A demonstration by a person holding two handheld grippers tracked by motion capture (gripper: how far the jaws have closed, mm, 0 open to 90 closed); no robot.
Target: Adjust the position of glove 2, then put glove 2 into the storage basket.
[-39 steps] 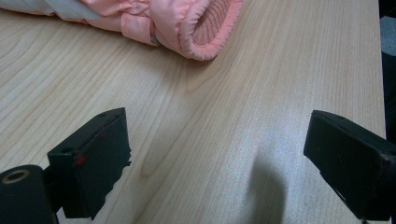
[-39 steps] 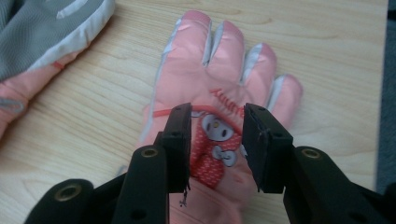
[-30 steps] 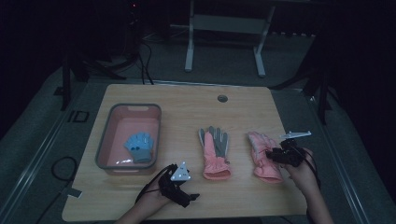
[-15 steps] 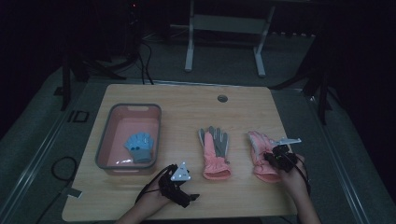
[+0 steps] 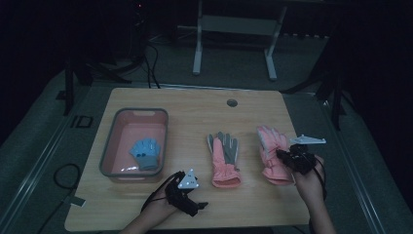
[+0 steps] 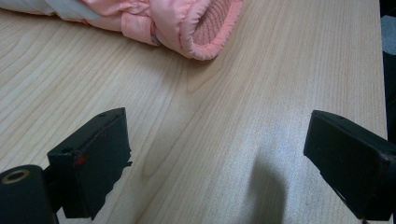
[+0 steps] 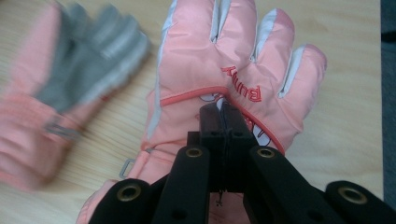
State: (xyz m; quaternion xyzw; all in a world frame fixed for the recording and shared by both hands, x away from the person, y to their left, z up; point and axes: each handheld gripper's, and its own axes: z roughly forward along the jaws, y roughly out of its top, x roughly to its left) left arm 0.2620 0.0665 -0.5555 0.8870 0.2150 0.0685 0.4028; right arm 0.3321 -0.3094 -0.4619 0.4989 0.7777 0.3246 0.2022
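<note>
Pinching the right pink glove [image 5: 271, 155]: your right gripper [image 5: 286, 157] has its fingers fully together, clamped on a fold of fabric at the back of that glove, just below the red lettering in the right gripper view [image 7: 223, 122]. Those fingers have just been closing, with glove fabric between them. That glove lies back-up at the right of the desk [image 5: 195, 107], fingertips pointing far, cuff toward you. The second glove [image 5: 224, 160], pink with a grey palm, lies palm-up just left of it, near but apart, also fingertips far. Your left gripper [image 5: 190, 195] sits near the desk's near edge, left of the second glove's cuff; its fingers stand wide apart with nothing but bare wood between them in the left gripper view [image 6: 219, 158], the knit cuff [image 6: 205, 28] beyond them. A pink bin [image 5: 113, 146] stands at the desk's left with a small blue glove [image 5: 145, 153] inside it.
</note>
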